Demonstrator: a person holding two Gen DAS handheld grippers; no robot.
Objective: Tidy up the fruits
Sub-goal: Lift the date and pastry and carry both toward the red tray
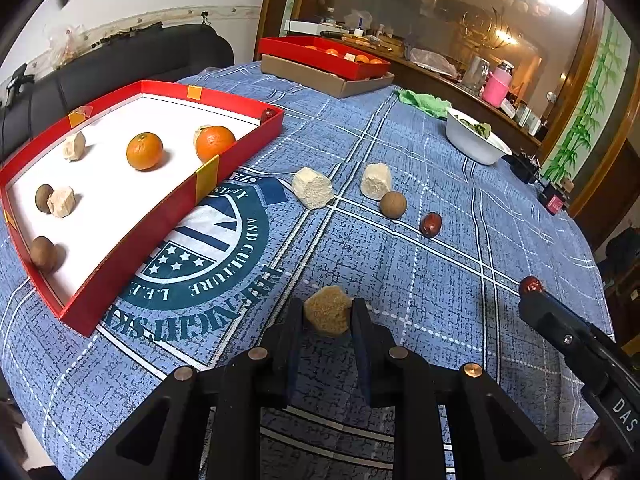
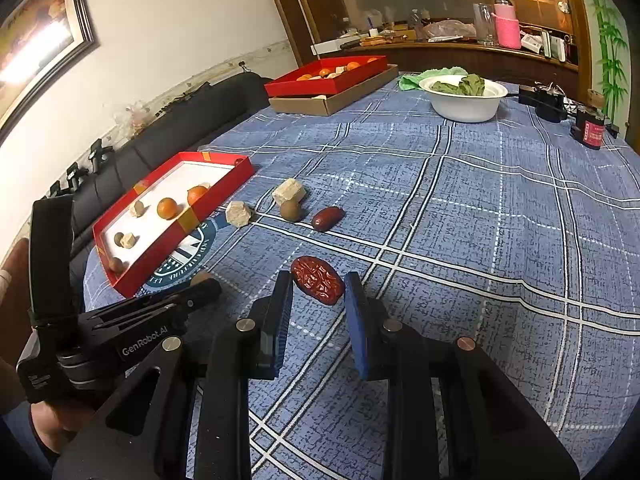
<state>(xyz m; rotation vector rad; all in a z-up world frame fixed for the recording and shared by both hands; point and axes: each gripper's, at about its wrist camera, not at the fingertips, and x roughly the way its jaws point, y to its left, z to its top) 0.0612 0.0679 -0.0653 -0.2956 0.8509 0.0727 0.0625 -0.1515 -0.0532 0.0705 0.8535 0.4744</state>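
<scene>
2 oranges, 4 loose fruits

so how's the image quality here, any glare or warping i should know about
Left wrist view: fisheye bends the red tray rim into a curve, bright ceiling-light glare top right, dark vignette in the corners. Right wrist view: glare on the framed picture, tablecloth lines bow; the red date is sharp.

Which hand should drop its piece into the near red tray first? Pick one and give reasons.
Left. The left gripper, shut on the brown lump, sits beside the red tray; the right gripper, holding the date, is farther away.
</scene>
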